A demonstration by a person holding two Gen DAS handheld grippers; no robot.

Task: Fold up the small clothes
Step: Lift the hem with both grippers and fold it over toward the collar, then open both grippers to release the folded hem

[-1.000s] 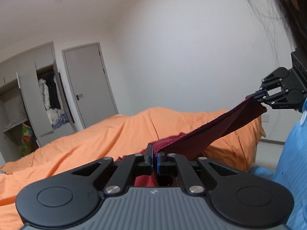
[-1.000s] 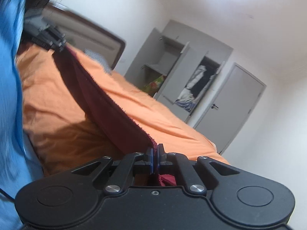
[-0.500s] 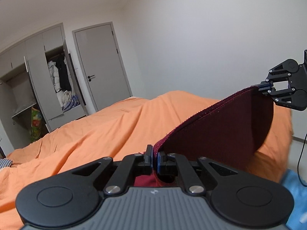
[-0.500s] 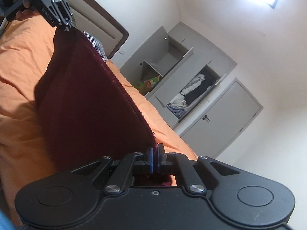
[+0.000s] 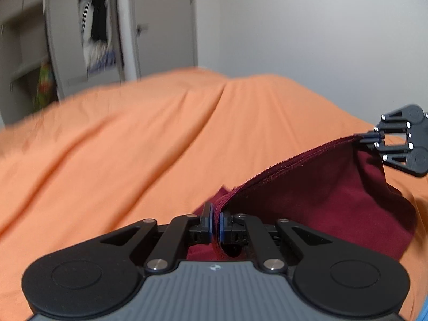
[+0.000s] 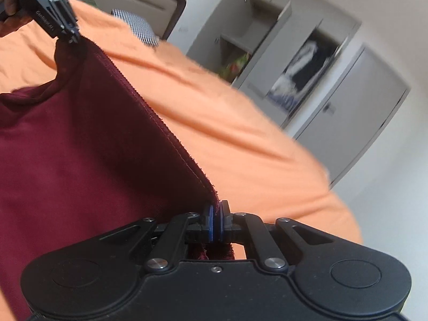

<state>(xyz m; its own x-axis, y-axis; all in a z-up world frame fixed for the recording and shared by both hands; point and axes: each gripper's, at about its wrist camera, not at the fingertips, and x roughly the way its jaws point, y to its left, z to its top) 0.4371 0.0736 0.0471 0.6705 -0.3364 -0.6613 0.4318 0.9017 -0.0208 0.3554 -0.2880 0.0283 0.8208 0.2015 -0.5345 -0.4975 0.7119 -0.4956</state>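
A soft, light maroon garment [image 5: 321,200] is being held taut above the orange bed [image 5: 133,147], its hem being pinched by the left claw [image 5: 216,224] and right claw [image 6: 216,224]; corners are judged the best holds.

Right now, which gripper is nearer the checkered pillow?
Left. The left gripper pinches the maroon garment close to the checkered pillow; the right gripper pinches its other end, farther off.
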